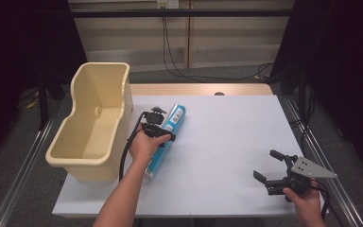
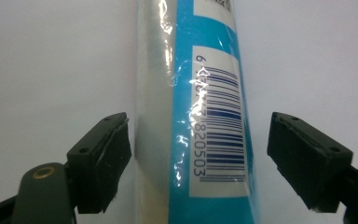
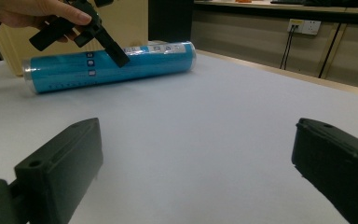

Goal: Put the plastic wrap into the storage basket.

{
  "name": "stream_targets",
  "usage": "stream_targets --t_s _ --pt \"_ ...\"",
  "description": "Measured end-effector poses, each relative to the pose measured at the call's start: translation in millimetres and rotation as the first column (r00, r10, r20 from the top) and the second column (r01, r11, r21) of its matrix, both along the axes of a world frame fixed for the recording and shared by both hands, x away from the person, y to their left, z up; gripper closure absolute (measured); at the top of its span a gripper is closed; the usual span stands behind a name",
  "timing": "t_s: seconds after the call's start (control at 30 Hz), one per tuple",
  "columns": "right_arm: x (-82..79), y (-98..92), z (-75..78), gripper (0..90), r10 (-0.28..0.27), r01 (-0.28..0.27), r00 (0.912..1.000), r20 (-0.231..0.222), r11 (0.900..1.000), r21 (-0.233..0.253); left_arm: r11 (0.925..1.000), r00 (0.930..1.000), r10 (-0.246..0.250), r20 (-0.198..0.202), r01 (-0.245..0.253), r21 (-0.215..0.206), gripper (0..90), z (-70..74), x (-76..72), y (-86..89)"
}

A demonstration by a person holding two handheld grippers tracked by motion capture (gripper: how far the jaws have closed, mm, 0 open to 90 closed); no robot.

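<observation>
1. High view first: we see a blue tube (image 1: 167, 136) lying on its side on the white table (image 1: 227, 146), close to the left edge and about midway between the near and far edges. Its long axis slants from near-left toward far-right.

2. Just left of the tube a cream plastic bin (image 1: 94, 122) stands upright at the table's left edge, overhanging it a little.

3. Our left hand (image 1: 144, 144) holds the left gripper (image 1: 157, 126) over the middle of the tube, cable trailing back along the forearm.

4. Left gripper view: the tube (image 2: 200, 116) runs up between the two black jaws. They stand apart, one on each side of it. The left finger (image 2: 103, 158) sits just beside the clear wrap, and we think it may be brushing it, though the edge is too soft to be sure. The right finger (image 2: 303, 154) is plainly clear of the wrap. A white barcode label (image 2: 219, 121) faces the camera.

5. Right gripper (image 1: 273, 168) rests in our right hand (image 1: 307, 201) near the table's near right corner, well apart from the tube, its jaws spread wide with nothing between them.

6. Right gripper view: across bare table (image 3: 205, 140) we see the tube (image 3: 112, 65) lengthwise, with the left gripper (image 3: 98, 39) poised on top of it.
</observation>
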State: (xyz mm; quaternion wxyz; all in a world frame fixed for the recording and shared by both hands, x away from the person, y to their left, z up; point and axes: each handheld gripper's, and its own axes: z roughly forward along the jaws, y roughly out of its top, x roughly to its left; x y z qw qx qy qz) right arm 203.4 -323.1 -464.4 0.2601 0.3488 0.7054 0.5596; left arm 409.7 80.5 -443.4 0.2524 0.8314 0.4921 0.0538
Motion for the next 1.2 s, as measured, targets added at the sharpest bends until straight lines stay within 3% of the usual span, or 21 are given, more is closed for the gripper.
stream_targets --t_s 0.23,0.43,0.63,0.7,0.73,0.9,0.93,1.1,1.2 --pt "0.4 -0.5 -0.1 1.3 -0.001 0.001 1.0 0.0 1.0 0.002 0.9998 0.9998 0.003 -0.021 -0.002 0.019 24.1 -6.2 4.8 -2.9" --pt "0.3 -0.5 -0.2 1.4 -0.001 0.001 1.0 0.0 1.0 0.001 0.9987 0.9964 0.008 -0.084 -0.003 0.051 30.9 -11.5 10.6 -5.6" --pt "0.2 -0.8 -0.1 1.4 0.0 0.0 1.0 0.0 1.0 -0.001 0.9963 0.9964 0.034 -0.077 -0.028 0.081 32.1 -9.7 8.2 -9.7" --pt "0.5 -0.9 -0.4 1.4 0.0 0.0 1.0 0.001 1.0 -0.001 0.9956 0.9936 0.054 -0.099 -0.046 0.081 32.2 -8.3 7.8 -10.7" --pt "0.5 -0.8 -0.5 1.4 0.0 0.0 1.0 0.001 1.0 -0.001 0.9956 0.9884 0.078 -0.131 -0.07 0.062 32.2 -5.8 6.9 -9.8" --pt "1.0 -0.6 -0.7 1.4 0.002 -0.002 1.0 0.0 1.0 0.0 0.9958 0.9904 0.068 -0.12 -0.06 0.069 32.3 3.2 3.9 -8.0" --pt "0.9 -0.5 -0.6 1.4 0.003 -0.003 1.0 -0.001 1.0 0.001 0.996 0.9872 0.082 -0.137 -0.077 0.047 32.3 10.2 2.9 -5.2" --pt "0.5 -0.7 -0.2 1.4 0.002 -0.002 1.0 0.001 1.0 0.005 0.9949 0.9864 0.094 -0.135 -0.088 0.05 32.3 24.7 0.0 -1.7" --pt "-0.1 -0.3 0.2 1.3 0.004 -0.004 1.0 0.003 1.0 0.007 0.9937 0.9823 0.108 -0.153 -0.103 0.045 32.3 39.8 -2.9 3.7"
